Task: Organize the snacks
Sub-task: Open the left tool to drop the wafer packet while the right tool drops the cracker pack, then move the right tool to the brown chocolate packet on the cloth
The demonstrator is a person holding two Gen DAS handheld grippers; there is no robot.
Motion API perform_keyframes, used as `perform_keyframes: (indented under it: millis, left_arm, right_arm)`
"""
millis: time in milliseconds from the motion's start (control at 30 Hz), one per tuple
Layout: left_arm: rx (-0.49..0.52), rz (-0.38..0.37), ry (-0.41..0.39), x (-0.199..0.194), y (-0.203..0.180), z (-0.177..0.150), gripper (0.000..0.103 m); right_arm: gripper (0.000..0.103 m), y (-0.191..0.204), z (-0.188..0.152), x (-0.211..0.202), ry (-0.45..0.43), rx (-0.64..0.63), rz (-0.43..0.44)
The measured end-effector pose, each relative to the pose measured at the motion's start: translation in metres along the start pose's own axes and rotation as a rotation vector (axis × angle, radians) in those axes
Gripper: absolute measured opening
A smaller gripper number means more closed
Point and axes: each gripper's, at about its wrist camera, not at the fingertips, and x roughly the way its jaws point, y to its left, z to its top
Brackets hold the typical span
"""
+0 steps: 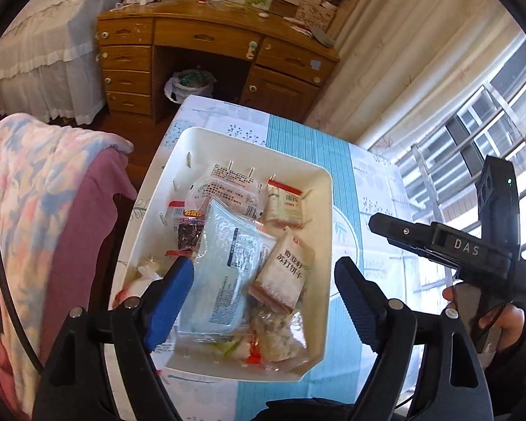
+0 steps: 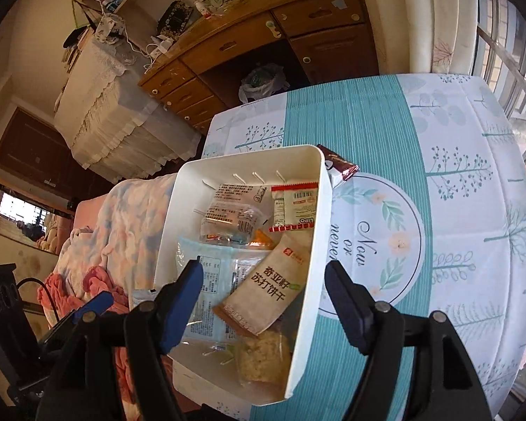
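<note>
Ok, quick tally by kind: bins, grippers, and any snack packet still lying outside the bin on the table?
White bins: 1, white bin, holding a pile of packets I can't count reliably.
Packets outside it: 1, brown packet on the table at its far corner.
Grippers: 2, left gripper and right gripper, both open and empty.
Total: 4

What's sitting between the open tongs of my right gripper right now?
In the right wrist view, the right gripper tongs straddle the white plastic bin's near wall; a beige cracker packet and pale blue packet lie between them.
</note>
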Motion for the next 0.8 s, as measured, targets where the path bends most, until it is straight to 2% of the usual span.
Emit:
perform_keyframes:
  millis: [133, 333, 533, 633, 800]
  left_arm:
    - [-0.067, 0.03, -0.025, 0.001, -0.012, -0.009, 0.084]
    - [-0.114, 0.084, -0.014, 0.009, -0.028, -0.02, 0.084]
    - [-0.081, 0.159, 0.014, 0.014, -0.045, -0.022, 0.086]
    - [-0.069, 0.202, 0.031, 0.018, -0.047, -0.022, 0.087]
    - [-0.038, 0.289, 0.08, 0.032, -0.05, -0.021, 0.087]
  right_arm:
    - [0.073, -0.02, 0.008, -0.002, -0.016, -0.038, 0.001]
    - [0.073, -0.051, 0.019, -0.006, -0.113, -0.109, -0.043]
    - [0.073, -0.079, 0.034, 0.001, -0.202, -0.154, -0.114]
    - [0.073, -0.087, 0.038, 0.015, -0.223, -0.228, -0.135]
    - [0.073, -0.088, 0.037, 0.05, -0.257, -0.423, -0.174]
